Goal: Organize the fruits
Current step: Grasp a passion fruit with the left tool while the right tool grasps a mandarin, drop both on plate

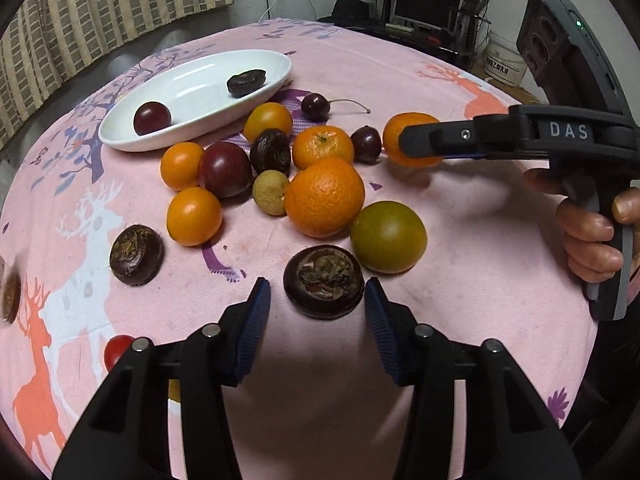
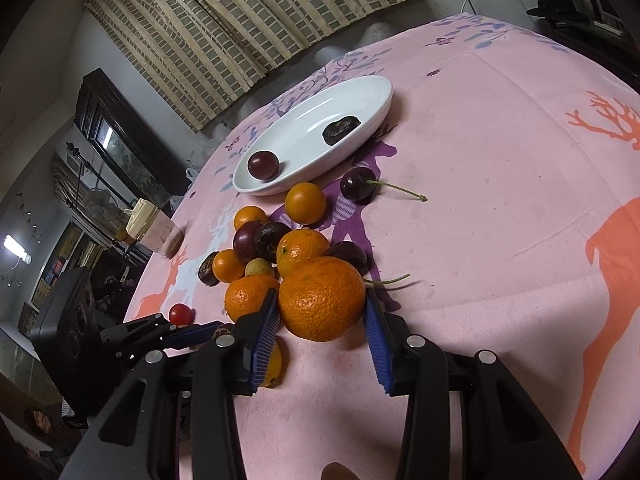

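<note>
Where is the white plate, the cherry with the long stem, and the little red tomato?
white plate (image 1: 192,92): left wrist view, bare inside of the dish.
cherry (image 2: 357,184): right wrist view, its dark round body.
red tomato (image 2: 179,314): right wrist view, its shiny middle.

a white oval plate (image 1: 120,128) sits in the upper left of the left wrist view, holding a dark red plum (image 1: 152,118) and a wrinkled dark fruit (image 1: 246,82). below it, mid-frame, oranges, small orange fruits, plums, a pale longan (image 1: 270,192) and a greenish round fruit (image 1: 388,237) cluster on the cloth. a stemmed cherry (image 1: 315,107) lies just right of the plate.
</note>
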Available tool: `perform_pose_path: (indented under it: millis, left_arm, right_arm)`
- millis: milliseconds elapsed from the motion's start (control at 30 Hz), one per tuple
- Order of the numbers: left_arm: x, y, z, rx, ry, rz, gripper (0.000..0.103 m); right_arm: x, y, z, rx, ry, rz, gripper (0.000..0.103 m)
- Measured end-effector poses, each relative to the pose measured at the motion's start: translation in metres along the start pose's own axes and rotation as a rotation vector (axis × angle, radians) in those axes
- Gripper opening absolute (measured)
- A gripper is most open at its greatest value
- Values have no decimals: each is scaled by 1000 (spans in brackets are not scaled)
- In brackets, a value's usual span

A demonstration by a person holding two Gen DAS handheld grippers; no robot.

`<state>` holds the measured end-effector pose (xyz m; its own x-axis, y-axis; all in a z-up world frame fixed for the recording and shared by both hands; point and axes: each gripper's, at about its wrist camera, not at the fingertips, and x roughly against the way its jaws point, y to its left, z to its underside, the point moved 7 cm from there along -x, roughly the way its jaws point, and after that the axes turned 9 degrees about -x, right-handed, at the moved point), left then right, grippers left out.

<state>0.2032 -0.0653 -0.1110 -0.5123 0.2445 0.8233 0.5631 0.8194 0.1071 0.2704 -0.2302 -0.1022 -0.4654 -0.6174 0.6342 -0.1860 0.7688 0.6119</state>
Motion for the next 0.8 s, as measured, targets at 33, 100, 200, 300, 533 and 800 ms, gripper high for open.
perform_pose_path:
  millis: [33,100,200,300,533,800]
  left_arm:
    - [0,0,-1,-1,-1,0,49]
    - [-1,-1,-1,-3,-5,15,41]
    - [1,-1,-2,0,-7,26,39]
    - [15,9,-8,26,-48,61,39]
    - [42,103,-74,225,-208,-29,39]
    - [-28,171,-124,335,-114,-101,39]
  right_arm:
    - [0,0,0,0,0,1,42]
    - [0,0,0,0,-1,3,42]
    - [1,3,0,15,-8,8,42]
    - [5,15,-5,68,-43,23,42]
    - [-20,56,-72,131,-117,37,43]
    - [-100,59,-130,178,-90,183,43]
